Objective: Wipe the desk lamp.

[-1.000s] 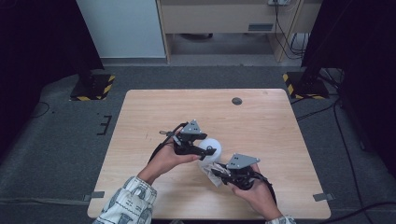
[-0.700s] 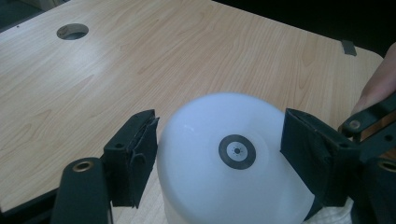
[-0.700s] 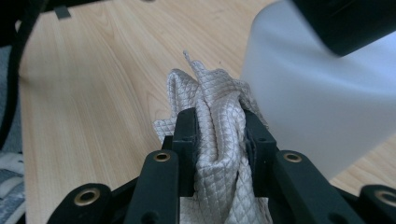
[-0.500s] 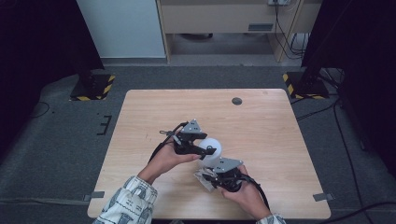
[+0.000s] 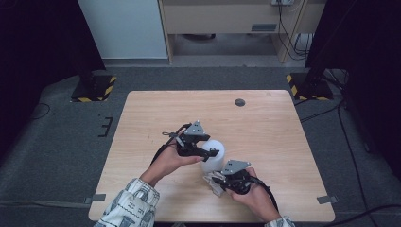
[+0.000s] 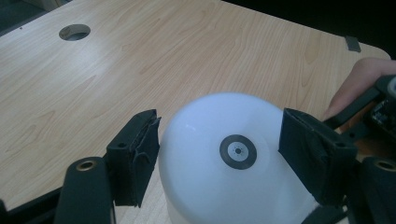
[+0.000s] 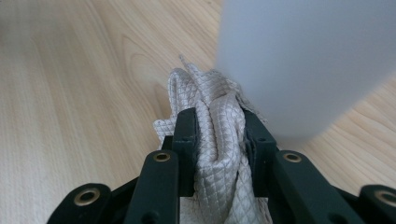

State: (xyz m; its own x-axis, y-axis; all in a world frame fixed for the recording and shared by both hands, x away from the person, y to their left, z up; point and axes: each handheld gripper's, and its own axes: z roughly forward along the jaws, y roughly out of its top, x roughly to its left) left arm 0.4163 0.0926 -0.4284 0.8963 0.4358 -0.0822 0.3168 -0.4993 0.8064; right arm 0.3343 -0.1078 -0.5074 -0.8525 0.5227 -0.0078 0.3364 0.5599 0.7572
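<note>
A white domed container [image 5: 215, 163] stands near the middle of the wooden table [image 5: 265, 123]. My left gripper [image 5: 210, 152] reaches over it from the left. In the left gripper view the two black pads [image 6: 135, 158] press on opposite sides of the container [image 6: 210, 186], whose top carries a black ring mark [image 6: 238, 151]. My right gripper [image 5: 216, 182] sits just in front of it, shut on a bunched, quilted beige cloth [image 5: 211, 185]. In the right gripper view the cloth [image 7: 205, 84] bulges out between the jaws of the right gripper [image 7: 219, 135] and touches the container's lower wall [image 7: 303, 56].
A round cable hole [image 5: 240, 102] lies in the table's far side, also seen from the left gripper [image 6: 74, 31]. The person's right hand [image 6: 359, 79] shows beside the container. Bare wood stretches to the left, right and far side of the grippers.
My right gripper has moved left and a little nearer with the cloth, up against the container's base. The left gripper and the container have stayed in place.
</note>
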